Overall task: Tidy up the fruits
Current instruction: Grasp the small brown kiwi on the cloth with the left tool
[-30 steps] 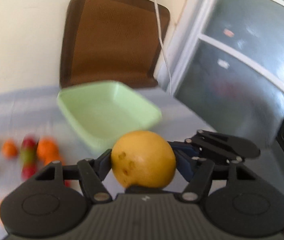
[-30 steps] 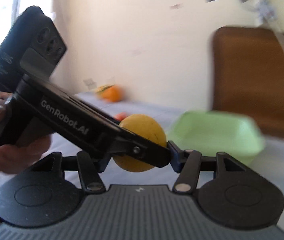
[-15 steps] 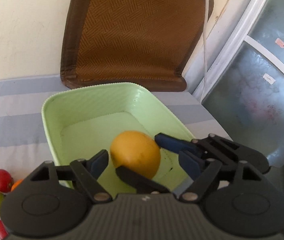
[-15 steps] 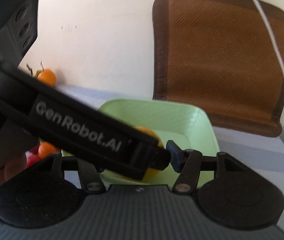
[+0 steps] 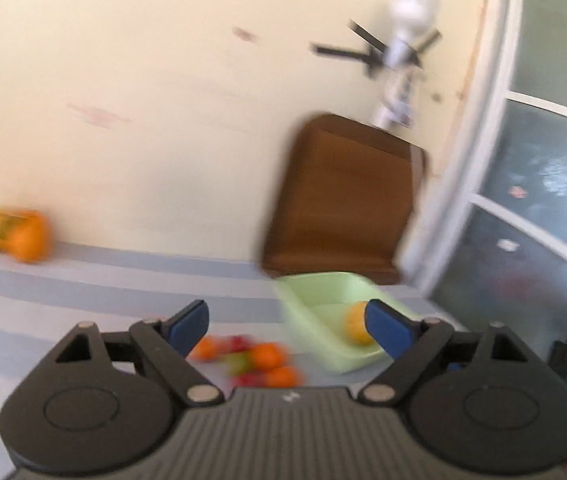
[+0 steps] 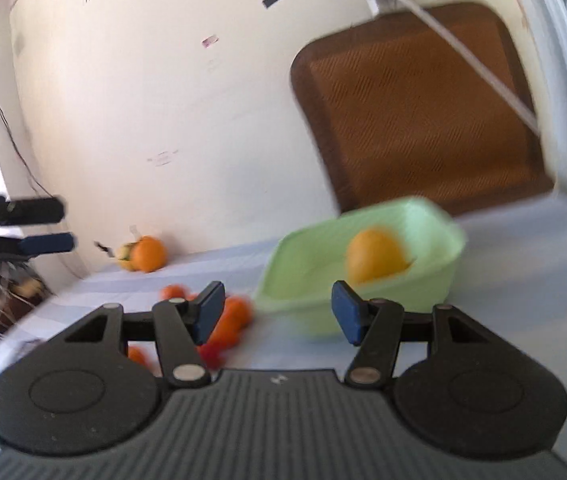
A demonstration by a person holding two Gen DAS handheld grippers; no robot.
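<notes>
— Fruit first: where is the big yellow-orange fruit (image 6: 375,254)?

— Lying inside the pale green tub (image 6: 435,280), right of centre in the right wrist view. The left wrist view shows it too, low and right of centre, partly behind a blue pad.

— Is the left gripper (image 5: 287,322) holding it?

— No. Its jaws have just been opening and stand wide apart with nothing between them; only the striped tablecloth (image 5: 83,292) and a blurred heap of small fruits (image 5: 259,358) show through the gap.

— And the right gripper (image 6: 277,312)?

— Parted as well, with nothing between its pads. The tub sits beyond it, clear of the fingertips.

— Anything else on the table?

— An orange with something yellowish beside it (image 6: 143,254) against the cream wall, left of centre. A brown woven mat (image 6: 423,108) leans on the wall behind the tub, and the left gripper's fingers poke in at the left edge of the right wrist view.
</notes>
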